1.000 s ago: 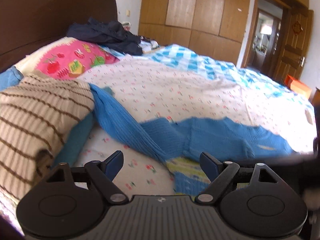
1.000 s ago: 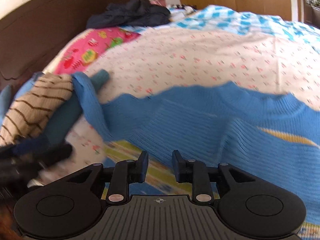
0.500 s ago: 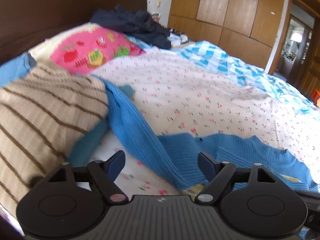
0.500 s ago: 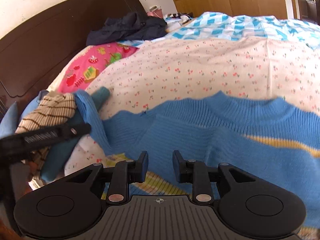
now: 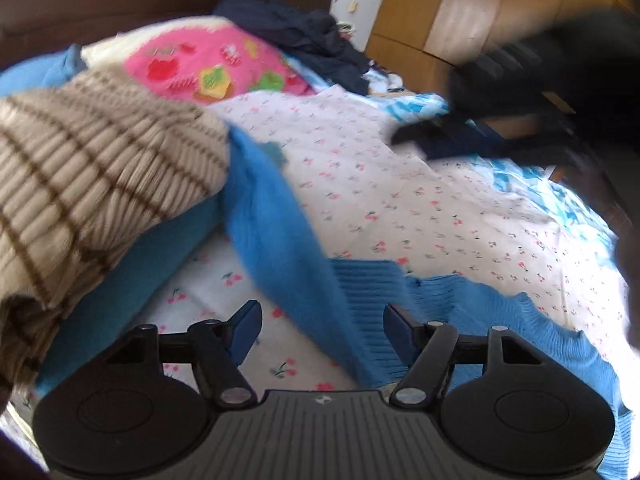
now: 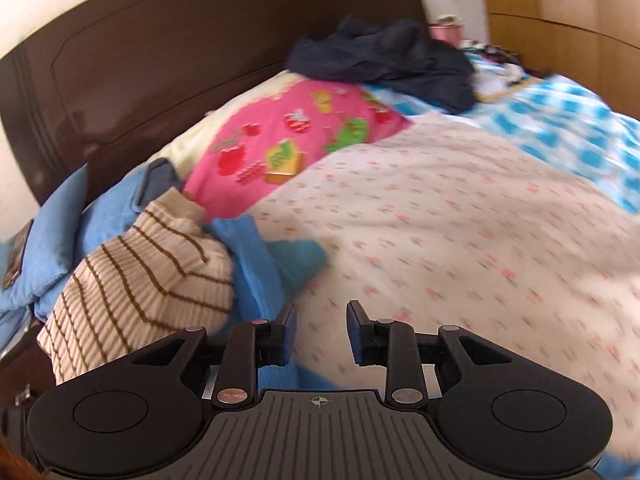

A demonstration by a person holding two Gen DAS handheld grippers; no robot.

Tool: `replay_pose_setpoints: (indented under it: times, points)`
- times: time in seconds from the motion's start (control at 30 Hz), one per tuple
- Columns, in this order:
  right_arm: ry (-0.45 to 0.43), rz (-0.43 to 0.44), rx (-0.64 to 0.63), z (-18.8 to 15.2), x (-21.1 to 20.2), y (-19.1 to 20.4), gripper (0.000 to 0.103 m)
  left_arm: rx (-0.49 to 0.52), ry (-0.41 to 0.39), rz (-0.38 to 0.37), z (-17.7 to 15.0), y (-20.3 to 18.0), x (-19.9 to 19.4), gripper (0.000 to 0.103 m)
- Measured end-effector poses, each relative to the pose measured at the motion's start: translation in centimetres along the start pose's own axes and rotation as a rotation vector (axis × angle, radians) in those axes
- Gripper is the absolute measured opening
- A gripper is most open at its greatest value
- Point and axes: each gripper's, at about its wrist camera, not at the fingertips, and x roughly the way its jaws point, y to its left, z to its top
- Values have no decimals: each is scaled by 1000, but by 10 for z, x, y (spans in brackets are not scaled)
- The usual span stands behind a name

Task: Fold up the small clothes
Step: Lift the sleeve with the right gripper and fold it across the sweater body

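A blue knit sweater (image 5: 460, 308) lies spread on the floral bedspread (image 5: 400, 200). One sleeve (image 5: 276, 232) runs up and left to a beige brown-striped sweater (image 5: 88, 184). My left gripper (image 5: 322, 320) is open and empty, just above the sleeve where it joins the body. My right gripper (image 6: 320, 330) is open and empty, over the bedspread (image 6: 460, 248) beside the sleeve (image 6: 256, 272) and the striped sweater (image 6: 148, 280). The right gripper also shows blurred at the upper right of the left wrist view (image 5: 500, 112).
A pink fruit-print pillow (image 6: 296, 140) and a dark navy garment (image 6: 384, 60) lie near the brown headboard (image 6: 160, 60). A teal garment (image 5: 132, 280) sits under the striped sweater. Light blue clothes (image 6: 80, 220) pile at the left. Wooden wardrobes (image 5: 460, 8) stand behind.
Both grippers moved left toward the sleeve and the striped sweater. The right gripper opened wider and swung up off the sweater body. The left gripper stayed open.
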Motion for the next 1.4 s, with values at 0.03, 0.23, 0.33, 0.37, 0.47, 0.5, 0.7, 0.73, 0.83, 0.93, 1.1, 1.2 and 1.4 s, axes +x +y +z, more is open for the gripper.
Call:
replay_pose_setpoints:
  times: [0.03, 0.23, 0.33, 0.37, 0.47, 0.5, 0.7, 0.73, 0.83, 0.93, 1.1, 1.2, 1.4]
  points:
    - [16, 24, -2, 9, 14, 4, 28, -13, 4, -6, 0, 3, 1, 70]
    - [86, 134, -51, 49, 81, 24, 31, -38, -12, -2, 0, 13, 3, 70]
    - [108, 150, -62, 61, 109, 31, 32, -47, -12, -2, 0, 16, 4, 70]
    - [117, 159, -53, 64, 118, 32, 32, -51, -12, -3, 1, 17, 5, 70]
    - [149, 172, -44, 69, 140, 33, 32, -40, -16, -4, 1, 16, 5, 70]
    - [164, 171, -44, 69, 146, 34, 32, -38, -12, -6, 1, 17, 6, 70]
    - [213, 162, -19, 63, 160, 37, 12, -53, 5, -10, 1, 19, 10, 70]
    - [198, 162, -20, 63, 155, 37, 9, -53, 8, -10, 0, 18, 11, 70]
    - [125, 134, 1, 66, 123, 32, 2, -40, -2, -9, 0, 17, 12, 70]
    - [21, 122, 70, 69, 73, 15, 2, -19, -21, -9, -1, 13, 11, 71]
    - [-153, 74, 216, 57, -24, -28, 2, 18, -38, -22, -4, 4, 8, 71]
    - [-252, 35, 306, 31, -89, -54, 2, 45, -65, -35, -5, 0, 5, 74]
    - [-396, -116, 533, -59, -207, -101, 2, 133, -103, -80, -9, -16, -8, 78]
